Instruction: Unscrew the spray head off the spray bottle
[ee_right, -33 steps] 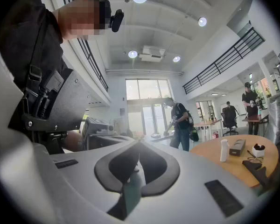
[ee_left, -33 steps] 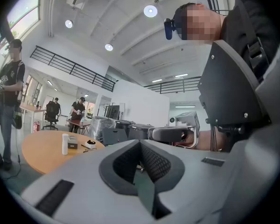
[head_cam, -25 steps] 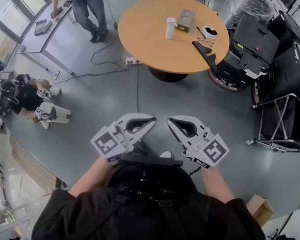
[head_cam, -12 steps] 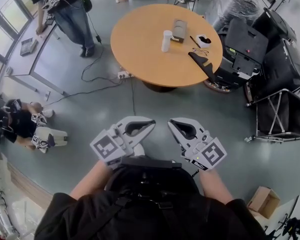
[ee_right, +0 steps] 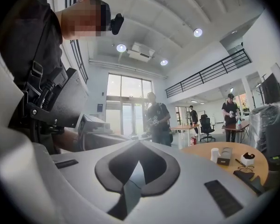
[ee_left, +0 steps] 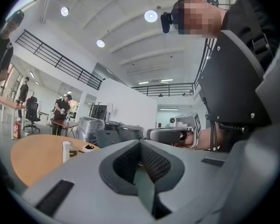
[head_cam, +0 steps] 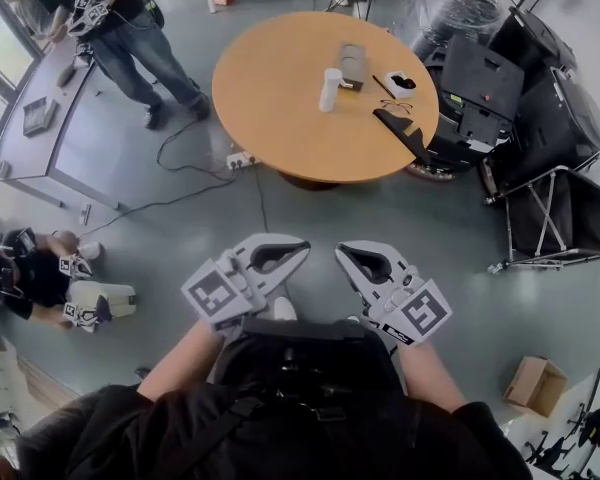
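My left hand-held gripper [head_cam: 285,252] and right hand-held gripper [head_cam: 358,258] are closed, empty. The bottle [head_cam: 329,89] stands on the counter [head_cam: 270,118], well ahead. I judge this the approach; next, reach it and open both.

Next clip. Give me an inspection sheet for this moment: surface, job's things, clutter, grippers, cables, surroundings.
Surface: round wooden table, ahead of the person, apart from both grippers.
Job's things: white bottle upright on the table, untouched; its head too small to judge.
Clutter: grey box, small white-and-black item, black object at the table's edge.
Grippers: left gripper and right gripper both shut, empty, side by side.
Cables: power strip with cable on the floor by the table.
Surroundings: standing person, crouching person, black carts, cardboard box.
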